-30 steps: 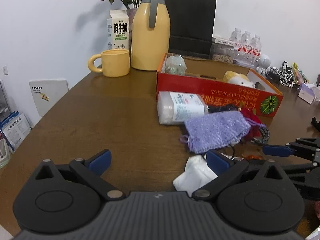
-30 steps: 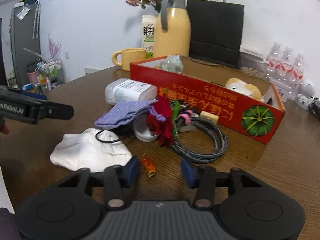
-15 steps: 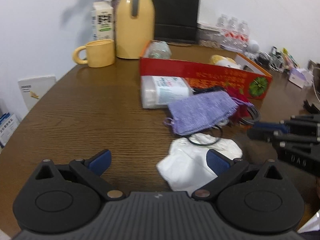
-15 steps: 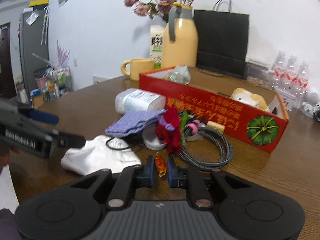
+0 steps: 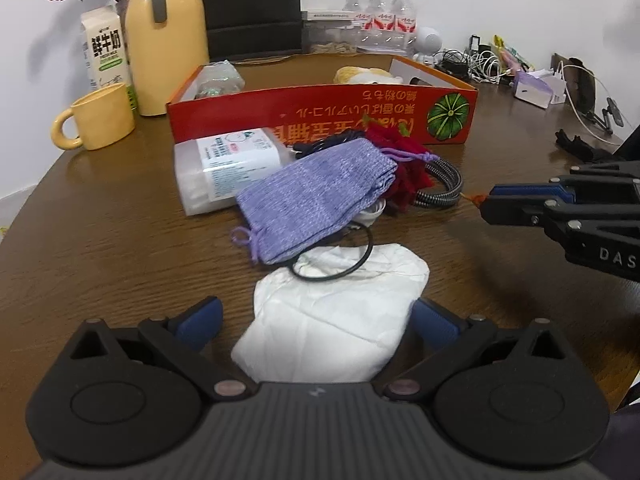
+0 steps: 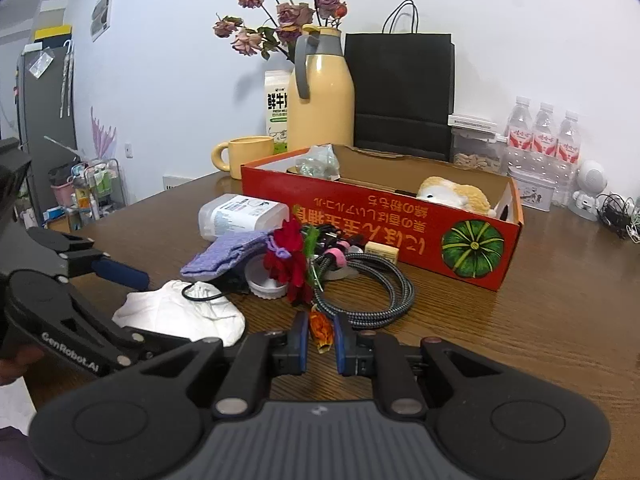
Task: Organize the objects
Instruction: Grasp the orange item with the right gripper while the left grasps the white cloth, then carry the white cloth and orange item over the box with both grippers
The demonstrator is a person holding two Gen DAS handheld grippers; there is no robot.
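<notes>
A small orange wrapped piece [image 6: 321,326] is pinched between the pads of my right gripper [image 6: 321,330], which is shut on it just above the table; in the left wrist view that gripper [image 5: 486,204] comes in from the right. My left gripper [image 5: 316,316] is open, its fingers standing either side of a crumpled white cloth [image 5: 340,312] without pressing it. A black hair tie [image 5: 332,260] lies on the cloth's far end. Behind it are a purple knit pouch [image 5: 316,200], a red fabric flower [image 6: 288,264] and a coiled braided cable [image 6: 368,292].
An open red cardboard box [image 6: 380,216] holds a plush toy [image 6: 456,196] and a crinkled bag. A clear plastic box [image 5: 224,168] lies before it. Yellow mug [image 5: 100,120], yellow jug [image 5: 166,36], milk carton, black bag and water bottles stand at the back.
My right gripper closed on the orange piece and lifted it slightly. My left gripper moved forward and rightward, tilting down, so the white cloth now lies between its fingers.
</notes>
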